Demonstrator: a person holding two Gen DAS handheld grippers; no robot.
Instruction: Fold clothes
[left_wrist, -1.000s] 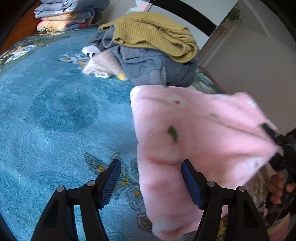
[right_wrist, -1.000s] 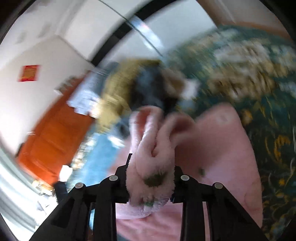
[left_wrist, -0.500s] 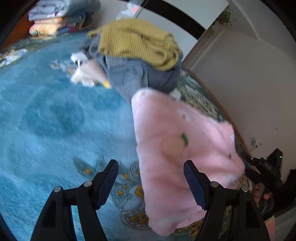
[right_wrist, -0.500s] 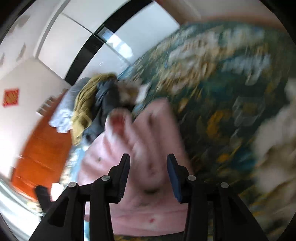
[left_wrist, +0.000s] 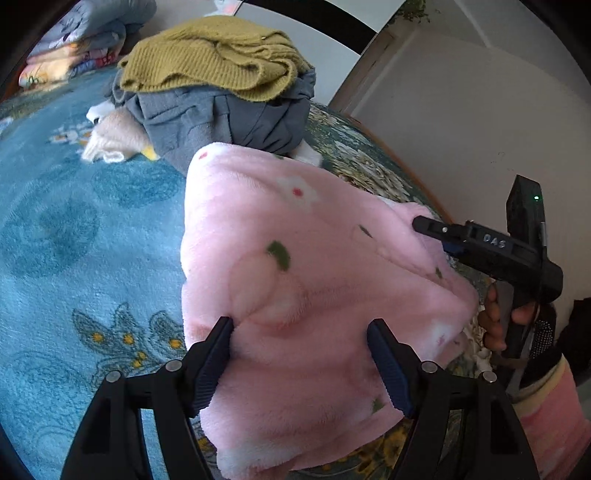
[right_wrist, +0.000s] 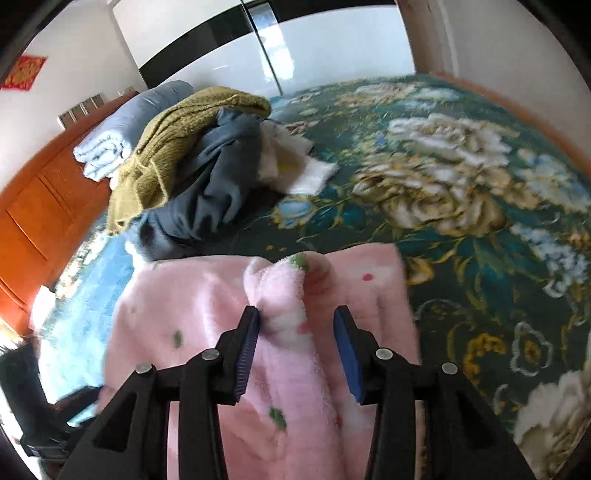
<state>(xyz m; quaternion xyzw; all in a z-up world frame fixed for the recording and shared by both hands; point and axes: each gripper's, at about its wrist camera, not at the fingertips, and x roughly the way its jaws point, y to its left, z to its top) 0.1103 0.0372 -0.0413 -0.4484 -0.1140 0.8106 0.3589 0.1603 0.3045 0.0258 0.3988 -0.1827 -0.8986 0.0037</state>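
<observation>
Slippage is the main risk at this moment, because the fluffy pink fleece garment with small flower and leaf prints (left_wrist: 295, 258) lies on the bed and neither tool has it firmly. The right hand-held gripper (right_wrist: 297, 343) has a raised ridge of the pink fleece standing between its blue-padded fingers (right_wrist: 248, 345); its jaws are closing, the left pad touches the pile, but the right pad stands clear of it, so no grip is made yet. If the person lifts before both pads press in, the thick pile will likely slide out, or only the top layer will come up and the fold beneath will open. The left hand-held gripper (left_wrist: 299, 354) stands wide open over the near part of the same garment, one finger tip touching its edge and nothing pinched; closing there on a bulge rather than an edge would probably bunch the cloth instead of making a crease. The garment's near end seems to hang past the edge of the blue patterned bedspread (left_wrist: 74, 240), so a loose pull could drag it off the bed. Just behind it sits the heap of unfolded clothes, an olive-yellow knitted sweater (left_wrist: 214, 59) on top of a grey garment (left_wrist: 221, 122); a wide sweep could catch that pile and tangle the two.
</observation>
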